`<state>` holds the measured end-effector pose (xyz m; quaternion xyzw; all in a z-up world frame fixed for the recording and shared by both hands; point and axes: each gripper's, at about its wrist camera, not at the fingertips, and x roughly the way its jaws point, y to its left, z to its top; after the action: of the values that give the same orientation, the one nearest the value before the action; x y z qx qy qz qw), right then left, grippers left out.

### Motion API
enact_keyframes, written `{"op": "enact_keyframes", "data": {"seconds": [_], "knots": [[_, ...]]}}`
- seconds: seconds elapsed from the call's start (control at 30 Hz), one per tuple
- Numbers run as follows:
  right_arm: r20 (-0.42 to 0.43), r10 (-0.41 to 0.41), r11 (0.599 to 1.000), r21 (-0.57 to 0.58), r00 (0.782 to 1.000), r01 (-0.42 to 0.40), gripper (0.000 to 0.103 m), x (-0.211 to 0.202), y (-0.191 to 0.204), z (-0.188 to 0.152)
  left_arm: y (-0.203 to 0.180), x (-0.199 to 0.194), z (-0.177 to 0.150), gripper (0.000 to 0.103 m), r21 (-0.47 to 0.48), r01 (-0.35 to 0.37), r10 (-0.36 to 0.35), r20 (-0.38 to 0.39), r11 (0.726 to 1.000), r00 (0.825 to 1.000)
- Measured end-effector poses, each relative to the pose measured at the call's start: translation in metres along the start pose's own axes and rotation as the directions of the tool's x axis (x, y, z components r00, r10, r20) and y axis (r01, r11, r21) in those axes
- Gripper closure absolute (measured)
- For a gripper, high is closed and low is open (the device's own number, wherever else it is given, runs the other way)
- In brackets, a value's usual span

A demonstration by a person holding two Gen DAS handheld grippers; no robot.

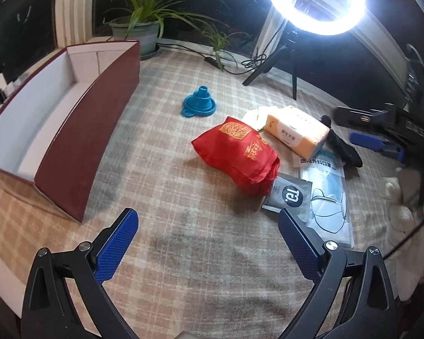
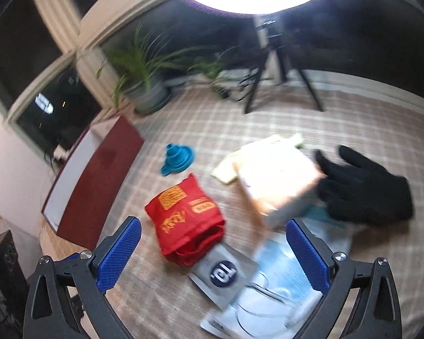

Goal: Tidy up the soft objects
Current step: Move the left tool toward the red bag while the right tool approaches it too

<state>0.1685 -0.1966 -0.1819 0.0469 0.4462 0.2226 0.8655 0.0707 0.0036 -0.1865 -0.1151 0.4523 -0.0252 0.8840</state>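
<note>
A folded red cloth bag [image 1: 236,154] [image 2: 185,216] with gold print lies on the checked cloth. Beside it are an orange tissue pack [image 1: 295,131] [image 2: 277,176], a black glove [image 1: 343,147] [image 2: 367,189], a grey sachet [image 1: 289,195] [image 2: 223,275] and a face-mask packet [image 1: 329,200] [image 2: 271,296]. An open maroon box [image 1: 79,130] [image 2: 99,180] with a white inside stands at the left. My left gripper [image 1: 207,220] hovers open in front of the red bag. My right gripper [image 2: 213,228] is open above the bag, sachet and mask packet. Neither holds anything.
A blue collapsible funnel [image 1: 199,103] [image 2: 178,159] sits behind the red bag. A ring light on a tripod [image 1: 313,0], potted plants [image 1: 140,25] and cables stand at the back. The other gripper's blue finger and black body [image 1: 381,130] show at the right, near a cream sleeve [image 1: 401,200].
</note>
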Motion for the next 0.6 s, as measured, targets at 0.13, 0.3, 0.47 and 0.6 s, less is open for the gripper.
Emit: {"op": "enact_keyframes", "data": {"seconds": [0.13, 0.3, 0.47, 0.6], "knots": [[-0.062, 0.008, 0.997, -0.082, 0.998, -0.013, 0.009, 0.031, 0.017, 0.012, 0.006, 0.0, -0.002, 0.005, -0.022, -0.011, 0.011, 0.003, 1.0, 1.0], [-0.155, 0.036, 0.996, -0.078, 0.987, -0.049, 0.015, 0.073, 0.021, 0.027, 0.013, -0.003, -0.003, 0.005, -0.048, -0.02, 0.021, 0.012, 0.999, 1.0], [-0.2, 0.0, 0.993, -0.113, 0.98, -0.023, 0.017, 0.105, 0.025, 0.035, 0.019, -0.004, -0.005, 0.006, -0.074, -0.029, 0.03, 0.015, 0.997, 0.999], [-0.249, -0.018, 0.99, -0.14, 0.968, -0.017, 0.017, 0.13, 0.028, 0.034, 0.023, -0.005, -0.008, 0.006, -0.094, -0.034, 0.035, 0.012, 0.995, 0.999]]}}
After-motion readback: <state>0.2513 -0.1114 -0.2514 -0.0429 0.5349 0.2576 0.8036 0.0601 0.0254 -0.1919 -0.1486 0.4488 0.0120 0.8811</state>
